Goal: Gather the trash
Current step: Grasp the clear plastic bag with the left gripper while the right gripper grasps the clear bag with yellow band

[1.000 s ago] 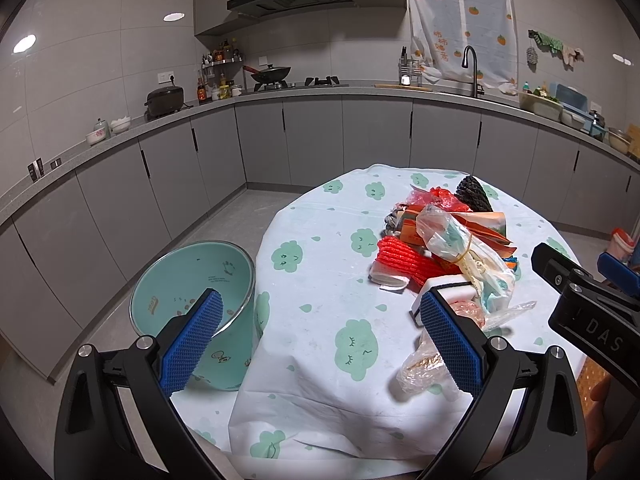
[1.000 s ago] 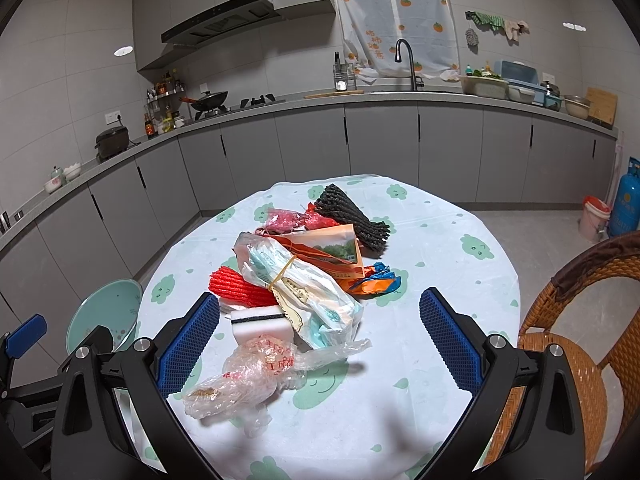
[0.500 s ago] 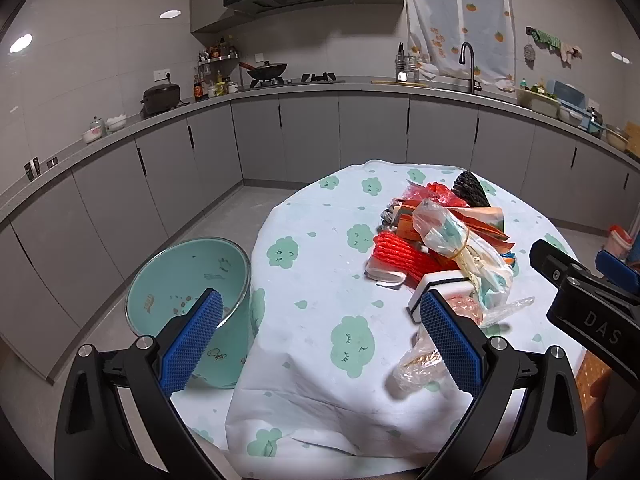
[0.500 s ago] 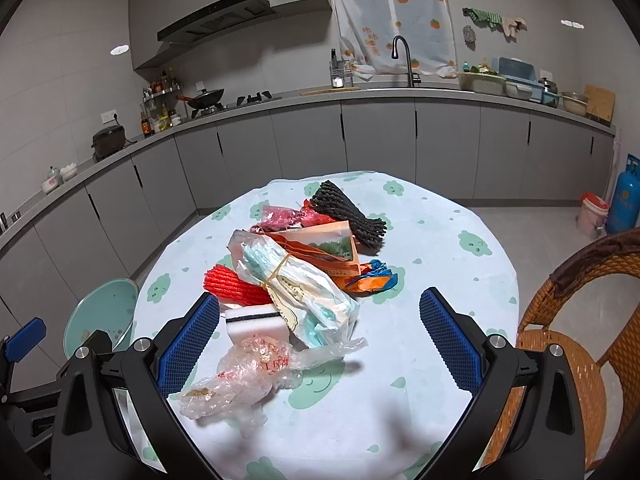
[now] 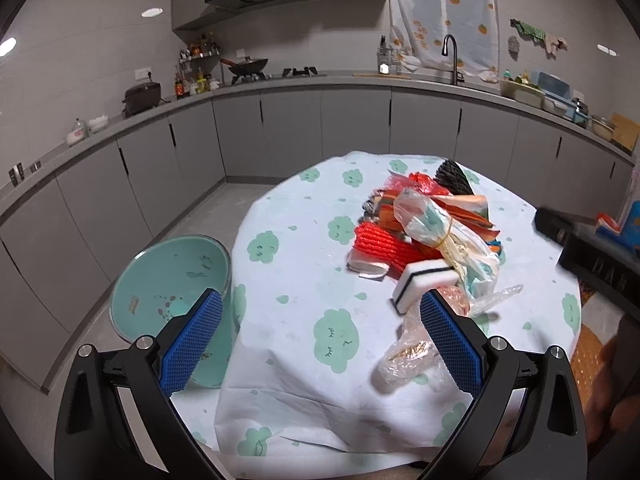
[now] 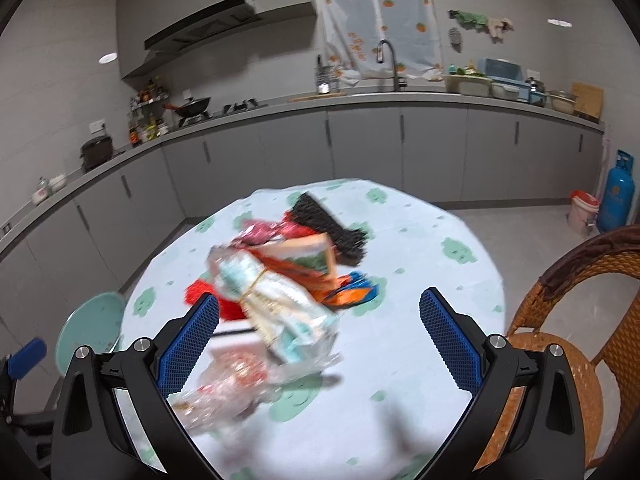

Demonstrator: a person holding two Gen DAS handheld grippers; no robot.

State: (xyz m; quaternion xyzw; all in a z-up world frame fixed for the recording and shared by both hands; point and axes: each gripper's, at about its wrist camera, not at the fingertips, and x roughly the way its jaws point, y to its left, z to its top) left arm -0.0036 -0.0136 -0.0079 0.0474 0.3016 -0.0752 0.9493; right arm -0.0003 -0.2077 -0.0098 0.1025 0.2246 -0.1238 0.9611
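Note:
A heap of trash lies on the round table (image 5: 304,280) with its cloud-print cloth: a red net roll (image 5: 380,246), a tied clear bag (image 5: 444,236), a white sponge (image 5: 424,280), a crumpled clear wrapper (image 5: 412,354), a black mesh piece (image 5: 452,178). A mint-green bin (image 5: 168,288) stands on the floor left of the table. My left gripper (image 5: 320,340) hangs open over the table's near edge, holding nothing. My right gripper (image 6: 320,340) is open above the tied bag (image 6: 276,304) and wrapper (image 6: 228,380); that view is blurred.
Grey kitchen cabinets and a counter (image 5: 280,84) run round the back. A wicker chair (image 6: 568,320) stands right of the table (image 6: 420,320). A blue gas cylinder (image 6: 618,196) and a small bucket (image 6: 582,214) stand far right. The bin (image 6: 88,332) shows at the left.
Both views have shifted: the trash heap now sits lower and closer under the right gripper, whose view has gone blurred with motion. Both grippers stay open and empty.

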